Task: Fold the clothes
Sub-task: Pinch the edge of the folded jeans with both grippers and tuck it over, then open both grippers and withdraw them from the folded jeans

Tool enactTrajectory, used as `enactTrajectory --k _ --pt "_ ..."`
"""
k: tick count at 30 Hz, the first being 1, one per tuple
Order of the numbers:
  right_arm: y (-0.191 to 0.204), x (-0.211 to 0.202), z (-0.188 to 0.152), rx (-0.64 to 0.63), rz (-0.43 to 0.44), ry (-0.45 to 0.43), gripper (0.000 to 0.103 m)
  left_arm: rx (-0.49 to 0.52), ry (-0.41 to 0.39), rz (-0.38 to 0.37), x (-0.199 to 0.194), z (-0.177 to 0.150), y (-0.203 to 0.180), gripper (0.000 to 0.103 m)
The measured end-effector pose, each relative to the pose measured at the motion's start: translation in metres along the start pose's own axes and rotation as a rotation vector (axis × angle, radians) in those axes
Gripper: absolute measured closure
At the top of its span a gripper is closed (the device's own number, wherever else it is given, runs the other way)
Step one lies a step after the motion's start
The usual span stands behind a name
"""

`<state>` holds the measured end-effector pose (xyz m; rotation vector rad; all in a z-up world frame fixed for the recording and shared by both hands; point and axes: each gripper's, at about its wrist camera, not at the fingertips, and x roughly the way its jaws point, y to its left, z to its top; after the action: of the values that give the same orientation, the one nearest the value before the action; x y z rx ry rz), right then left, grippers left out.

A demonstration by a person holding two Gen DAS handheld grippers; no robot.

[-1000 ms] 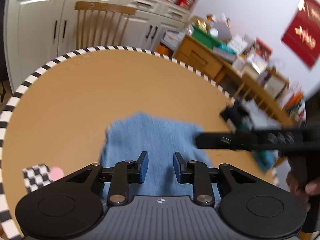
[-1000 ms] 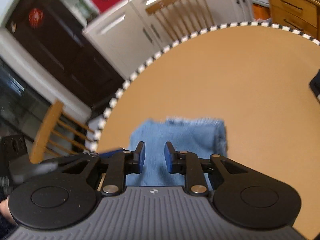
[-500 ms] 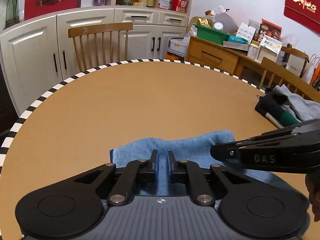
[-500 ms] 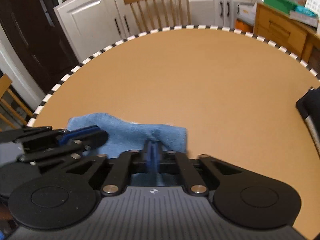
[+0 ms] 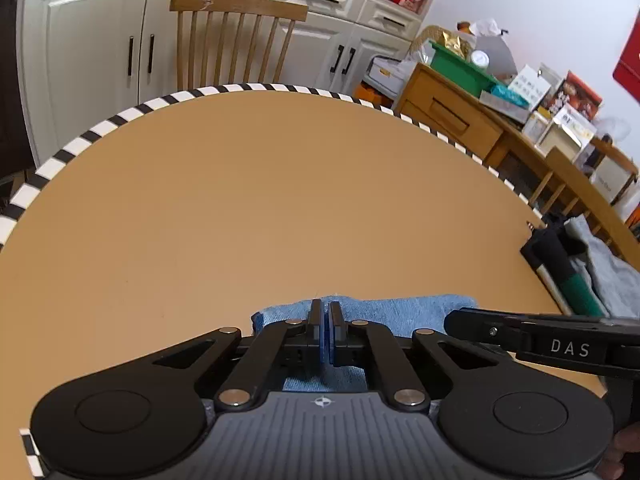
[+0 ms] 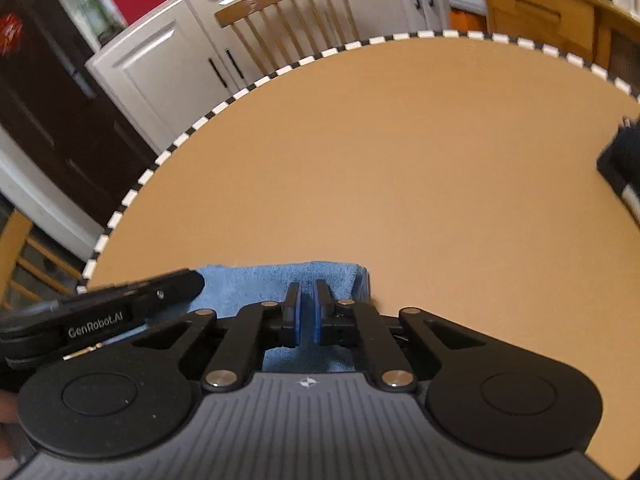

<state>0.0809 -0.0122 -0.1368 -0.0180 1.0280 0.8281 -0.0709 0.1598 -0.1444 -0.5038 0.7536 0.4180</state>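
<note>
A folded blue cloth (image 5: 400, 312) is laid on the round tan table (image 5: 260, 200), close to the near edge of both views. In the left wrist view the left gripper (image 5: 325, 316) is seen above the cloth's left part, its blue pads drawn almost together, with a small peak of fabric raised at their tips; the cloth is taken to be pinched there. The jaws have just been closing. The right gripper (image 5: 456, 320) enters from the right edge and is laid over the cloth's right end. In the right wrist view the right gripper (image 6: 307, 300) is shown over the cloth (image 6: 280, 280), near its right fold; a narrow slit is left between its pads, through which blue is seen, and whether fabric is gripped cannot be told. Dark and grey garments (image 5: 592, 264) are piled at the table's right rim, well apart from the cloth.
</note>
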Motion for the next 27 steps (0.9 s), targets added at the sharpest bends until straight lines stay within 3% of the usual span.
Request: enactTrajectory --k 2,3,5,7,9,12,14,17,20,22,24,27 --pt "0.000 -0.013 0.005 0.037 0.022 0.017 0.092 -0.067 0.027 -0.038 -0.012 0.007 0.006 0.092" --pt "0.002 -0.027 0.003 0.055 0.053 0.008 0.086 -0.119 0.038 -0.063 -0.022 0.010 0.010 0.078" --pt "0.012 -0.058 -0.009 0.022 0.121 -0.018 0.084 -0.153 0.056 -0.112 -0.049 -0.004 0.012 0.066" --pt "0.024 -0.078 -0.034 -0.030 0.153 -0.024 0.083 -0.184 0.073 -0.161 -0.075 -0.019 0.014 0.068" --pt "0.035 -0.089 -0.062 -0.079 0.157 -0.023 0.084 -0.114 0.054 -0.133 -0.084 -0.050 0.007 0.074" --pt "0.046 -0.076 -0.098 -0.161 0.072 -0.003 0.087 0.030 -0.008 -0.044 -0.084 -0.089 -0.005 0.086" --pt "0.047 -0.061 -0.110 -0.186 0.031 0.022 0.088 0.086 -0.012 -0.003 -0.072 -0.103 -0.010 0.086" --pt "0.041 -0.052 -0.116 -0.207 0.012 -0.015 0.095 0.180 -0.057 0.041 -0.064 -0.114 -0.019 0.087" --pt "0.038 -0.051 -0.112 -0.199 0.012 -0.016 0.096 0.175 -0.052 0.035 -0.067 -0.111 -0.017 0.087" --pt "0.033 -0.064 -0.104 -0.156 0.012 -0.002 0.087 0.139 -0.055 0.028 -0.081 -0.106 -0.014 0.087" --pt "0.024 -0.085 -0.101 -0.126 0.001 -0.024 0.083 0.099 -0.071 -0.018 -0.100 -0.100 -0.010 0.078" --pt "0.015 -0.101 -0.104 -0.109 -0.006 -0.030 0.082 0.122 -0.042 -0.082 -0.115 -0.107 -0.012 0.076"
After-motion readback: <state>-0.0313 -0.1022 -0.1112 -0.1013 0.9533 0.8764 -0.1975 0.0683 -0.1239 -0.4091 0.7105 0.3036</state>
